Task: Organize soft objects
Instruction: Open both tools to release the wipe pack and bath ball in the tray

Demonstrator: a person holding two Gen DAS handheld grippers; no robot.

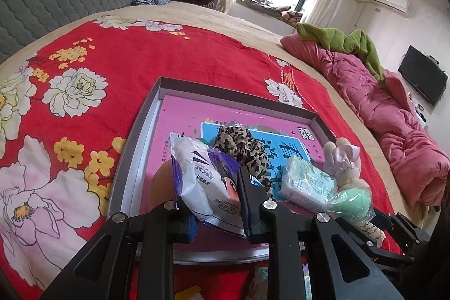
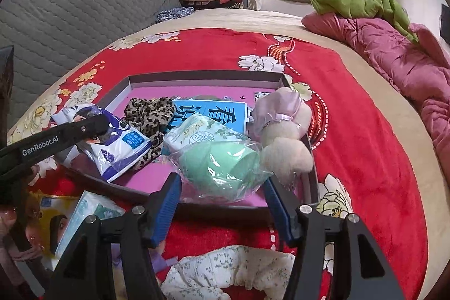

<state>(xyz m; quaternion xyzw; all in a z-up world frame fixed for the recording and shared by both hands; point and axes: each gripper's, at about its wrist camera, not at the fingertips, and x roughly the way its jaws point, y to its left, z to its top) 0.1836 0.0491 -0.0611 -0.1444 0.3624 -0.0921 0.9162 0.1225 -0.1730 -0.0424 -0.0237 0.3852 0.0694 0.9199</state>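
Five soft things sit in one shallow grey-rimmed pink tray [image 2: 135,80]: the left tongs [image 1: 216,204] pinch one white-and-purple wipes packet [image 1: 202,182]; the right tongs [image 2: 222,204] gape around, without pressing, one bagged mint-green sponge [image 2: 222,165].

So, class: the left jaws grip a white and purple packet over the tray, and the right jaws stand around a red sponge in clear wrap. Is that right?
Not quite. The sponge is mint green, not red, as the right wrist view shows. The rest holds: the left gripper clamps the white and purple packet over the tray, and the right gripper stands around the wrapped sponge.
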